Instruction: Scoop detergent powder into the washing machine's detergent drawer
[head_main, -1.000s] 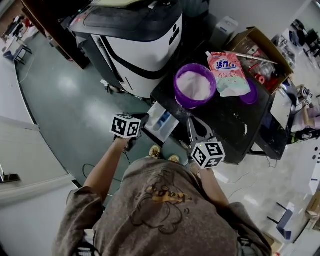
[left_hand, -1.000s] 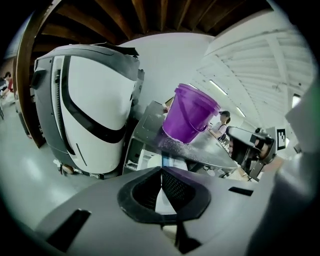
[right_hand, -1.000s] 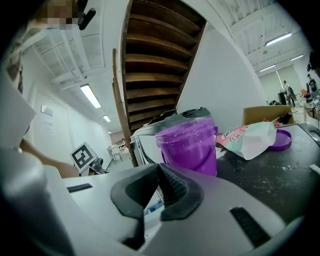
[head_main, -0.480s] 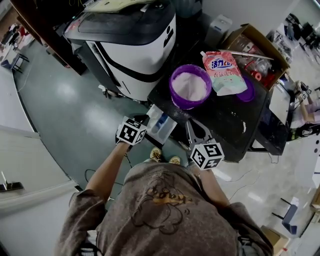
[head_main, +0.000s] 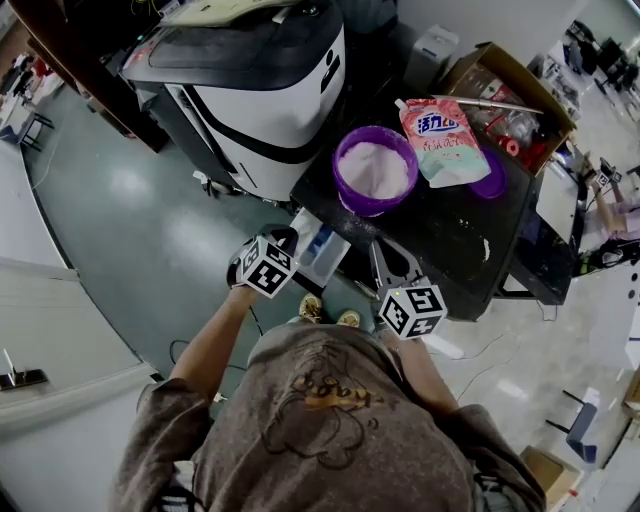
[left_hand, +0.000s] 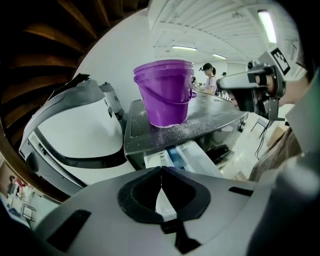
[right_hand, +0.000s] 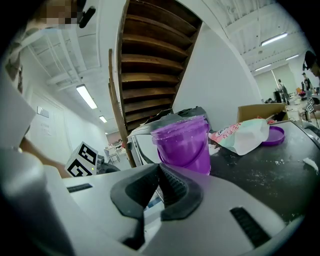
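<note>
A purple bucket (head_main: 375, 168) of white detergent powder stands on the black table (head_main: 450, 240), beside the washing machine (head_main: 250, 90). The white detergent drawer (head_main: 318, 248) is pulled out below the table's near-left edge, with blue compartments showing. My left gripper (head_main: 290, 240) is shut and empty, its tips right at the drawer's left side. The left gripper view shows the drawer (left_hand: 185, 155) just past the closed jaws (left_hand: 161, 172). My right gripper (head_main: 388, 258) hovers over the table's near edge, shut with nothing in it, pointing at the bucket (right_hand: 182, 142). No scoop is visible.
A pink detergent pouch (head_main: 445, 140) and a purple lid (head_main: 492, 185) lie behind the bucket. A cardboard box (head_main: 510, 95) of items sits at the table's far right. Spilled powder dusts the tabletop (left_hand: 175, 132). Green floor lies to the left.
My left gripper has shifted right and nearer, closing in on the drawer's side. The right gripper has hardly moved.
</note>
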